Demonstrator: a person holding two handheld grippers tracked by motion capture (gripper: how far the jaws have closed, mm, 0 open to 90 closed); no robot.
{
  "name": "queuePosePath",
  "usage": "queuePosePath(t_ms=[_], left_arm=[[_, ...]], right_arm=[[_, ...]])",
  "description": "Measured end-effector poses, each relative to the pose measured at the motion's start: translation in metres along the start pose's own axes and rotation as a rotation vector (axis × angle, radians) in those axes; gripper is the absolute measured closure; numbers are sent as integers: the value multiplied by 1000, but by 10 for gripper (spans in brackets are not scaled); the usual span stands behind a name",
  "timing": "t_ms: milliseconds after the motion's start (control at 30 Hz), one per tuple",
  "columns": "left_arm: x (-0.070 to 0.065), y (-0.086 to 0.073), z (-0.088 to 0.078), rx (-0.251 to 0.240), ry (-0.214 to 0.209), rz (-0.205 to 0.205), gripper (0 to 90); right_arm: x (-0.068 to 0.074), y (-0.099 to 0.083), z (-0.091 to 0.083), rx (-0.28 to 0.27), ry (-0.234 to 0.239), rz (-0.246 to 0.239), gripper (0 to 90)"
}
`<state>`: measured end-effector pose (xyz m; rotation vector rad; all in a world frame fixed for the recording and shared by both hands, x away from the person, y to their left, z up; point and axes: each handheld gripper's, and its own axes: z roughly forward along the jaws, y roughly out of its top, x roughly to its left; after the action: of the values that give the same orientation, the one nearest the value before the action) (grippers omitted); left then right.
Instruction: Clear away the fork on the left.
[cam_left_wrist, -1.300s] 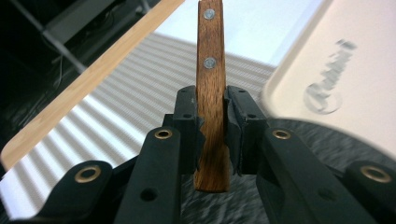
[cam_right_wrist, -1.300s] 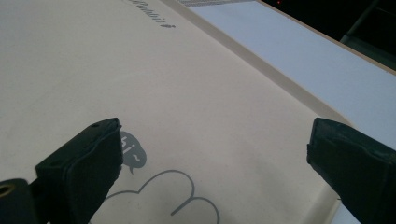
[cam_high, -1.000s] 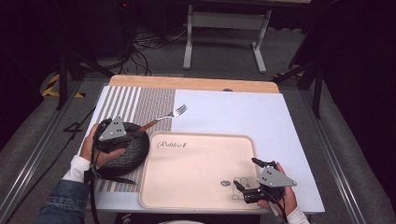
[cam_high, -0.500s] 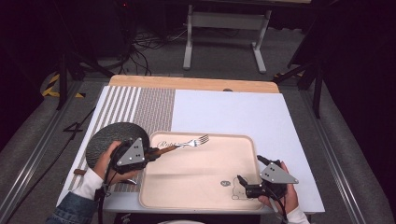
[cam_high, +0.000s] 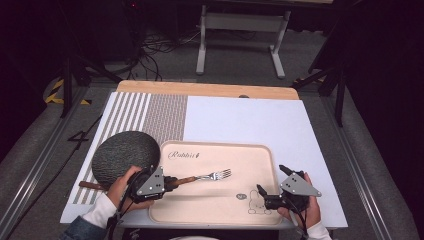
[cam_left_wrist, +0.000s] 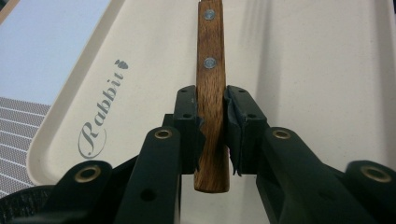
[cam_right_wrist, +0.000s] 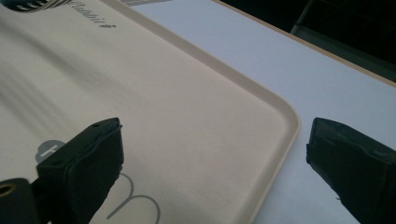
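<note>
White-topped table (cam_high: 240, 125), beige tray (cam_high: 260, 155) near you: L gripper (cam_high: 170, 182) clamps fork (cam_high: 207, 176) by its wood handle, over tray. Lower it level before release. R gripper (cam_high: 267, 197) wide open, empty.

My left gripper (cam_high: 170, 182) has carried the fork (cam_high: 209, 176) off the striped mat (cam_high: 150, 112), past the dark plate (cam_high: 126, 156), onto the tray (cam_high: 260, 152); jaws clamped on the wood handle, tines now approx mid-tray. Right gripper (cam_high: 270, 186) shifted a bit, jaws apart, straddling the tray's near right rim by the rabbit print (cam_high: 248, 204).
</note>
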<state>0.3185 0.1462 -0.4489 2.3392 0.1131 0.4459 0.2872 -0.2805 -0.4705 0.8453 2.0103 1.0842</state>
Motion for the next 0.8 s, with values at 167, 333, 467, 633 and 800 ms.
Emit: queuePosePath(t_ms=[167, 333, 467, 633, 800], left_arm=[[-3, 1, 2, 8, -16, 14, 756], [-7, 1, 6, 20, -32, 18, 756], [-11, 2, 10, 25, -52, 25, 756], [-14, 2, 14, 34, -63, 15, 755], [-16, 2, 15, 28, -77, 14, 755]], right_arm=[[0, 0, 0, 2, 3, -1, 49], [1, 0, 1, 4, 5, -4, 49], [1, 0, 1, 7, 8, -5, 49], [0, 0, 1, 11, 6, -4, 50], [1, 0, 1, 9, 3, -6, 51]])
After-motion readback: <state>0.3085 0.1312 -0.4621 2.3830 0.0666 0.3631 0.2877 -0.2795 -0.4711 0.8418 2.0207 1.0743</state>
